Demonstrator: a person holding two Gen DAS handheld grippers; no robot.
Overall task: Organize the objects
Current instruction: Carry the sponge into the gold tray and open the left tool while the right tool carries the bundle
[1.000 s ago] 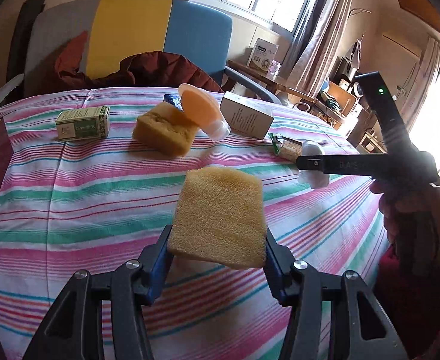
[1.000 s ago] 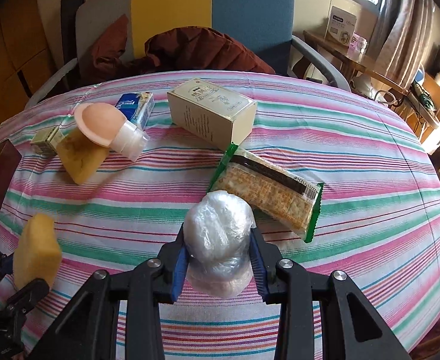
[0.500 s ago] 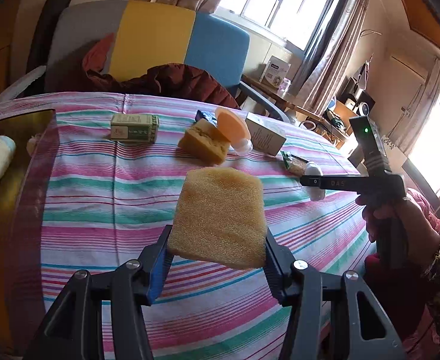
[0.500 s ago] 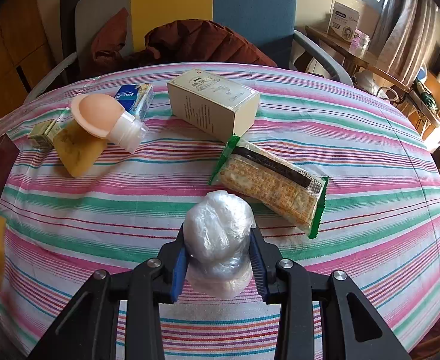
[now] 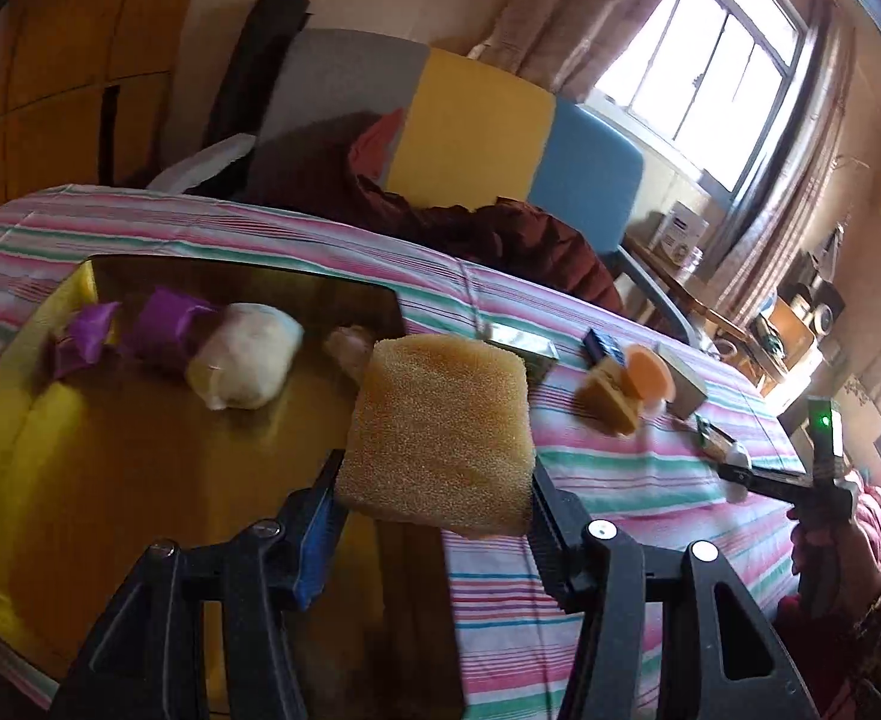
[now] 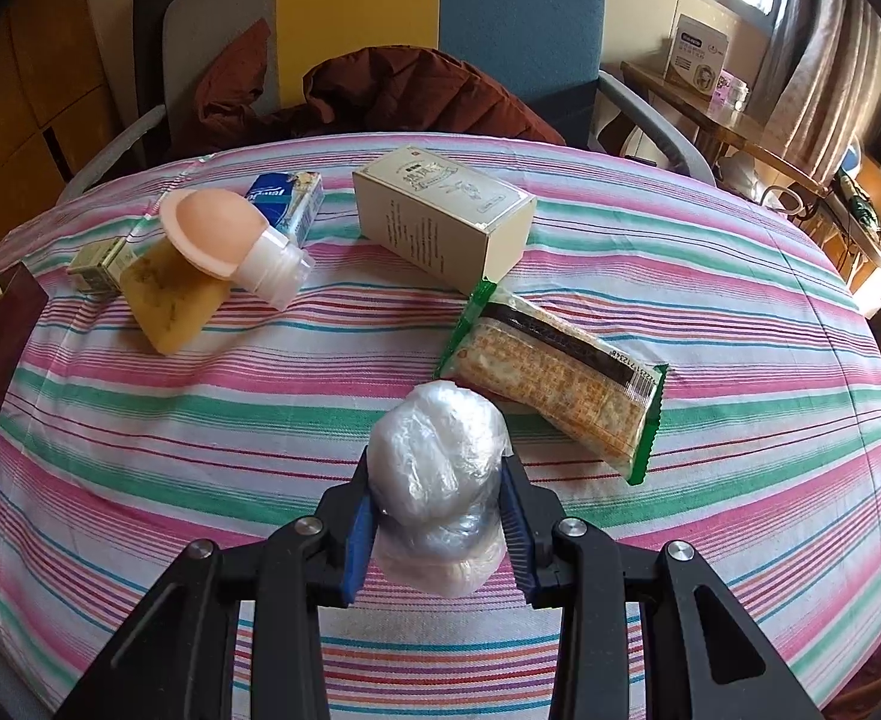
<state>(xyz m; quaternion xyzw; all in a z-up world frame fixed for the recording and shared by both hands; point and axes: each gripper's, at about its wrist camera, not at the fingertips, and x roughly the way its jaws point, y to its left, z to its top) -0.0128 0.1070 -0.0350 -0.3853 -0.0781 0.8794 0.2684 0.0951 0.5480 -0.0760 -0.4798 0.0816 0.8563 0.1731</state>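
Holding item one, a yellow sponge (image 5: 437, 441), pinched in my left gripper (image 5: 434, 516) over the near edge of the gold-lined box (image 5: 110, 468); item two, a plastic-wrapped bundle (image 6: 440, 474), squeezed in my right gripper (image 6: 437, 516) above the striped tablecloth (image 6: 710, 456). Risks: the sponge released here could land on the box wall and tumble out; the slick wrap could slip free.

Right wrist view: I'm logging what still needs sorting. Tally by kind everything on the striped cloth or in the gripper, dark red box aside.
Cardboard boxes: 3 (beige box, blue box, green box)
Sponge: 1
Pink-capped bottle: 1
Cracker packet: 1
Plastic-wrapped bundle, in the right gripper: 1
Total: 7
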